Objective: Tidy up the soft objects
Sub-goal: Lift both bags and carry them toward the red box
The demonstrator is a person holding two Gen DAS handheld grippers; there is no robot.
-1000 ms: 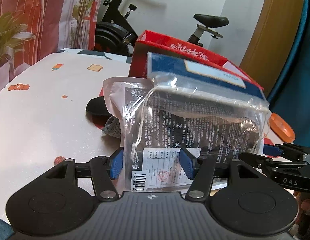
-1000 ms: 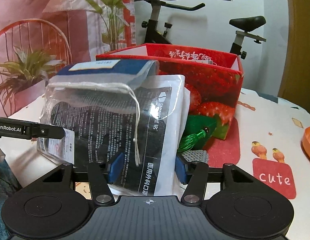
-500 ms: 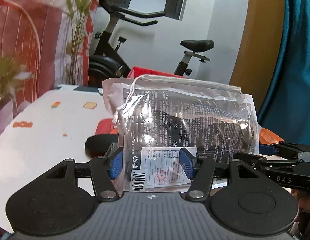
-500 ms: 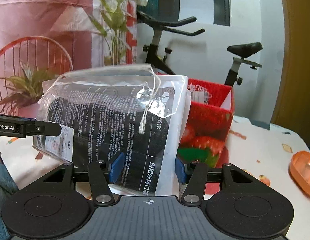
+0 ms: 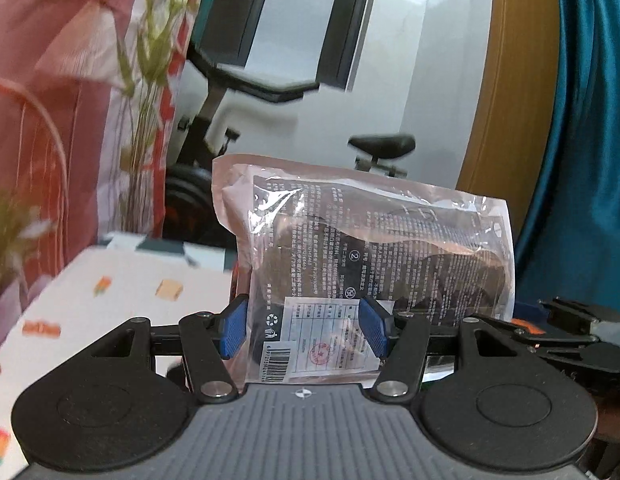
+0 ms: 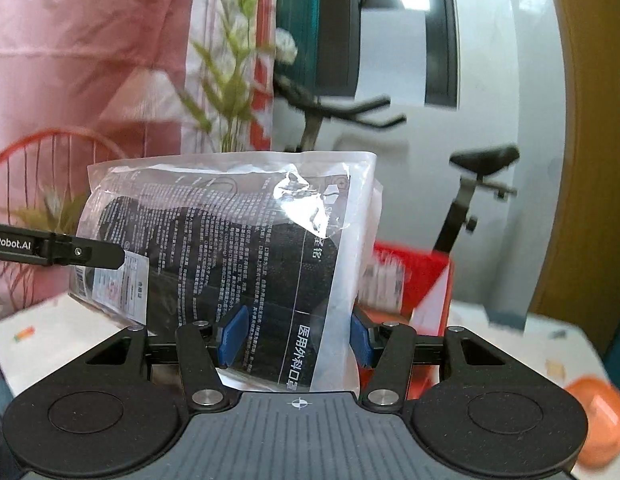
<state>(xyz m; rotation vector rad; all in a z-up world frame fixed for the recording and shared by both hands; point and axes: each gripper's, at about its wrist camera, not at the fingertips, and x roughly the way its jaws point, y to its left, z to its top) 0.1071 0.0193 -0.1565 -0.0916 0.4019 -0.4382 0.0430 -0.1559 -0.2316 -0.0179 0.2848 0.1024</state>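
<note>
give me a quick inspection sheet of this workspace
surface: white patterned tablecloth, partly blurred
job's things: clear plastic packet of black masks held up between both grippers; red strawberry box behind it
clutter: orange plastic item at right edge
grippers: left gripper and right gripper each shut on the packet
cables: nothing seen
surroundings: black exercise bike, green plant, pink curtain
</note>
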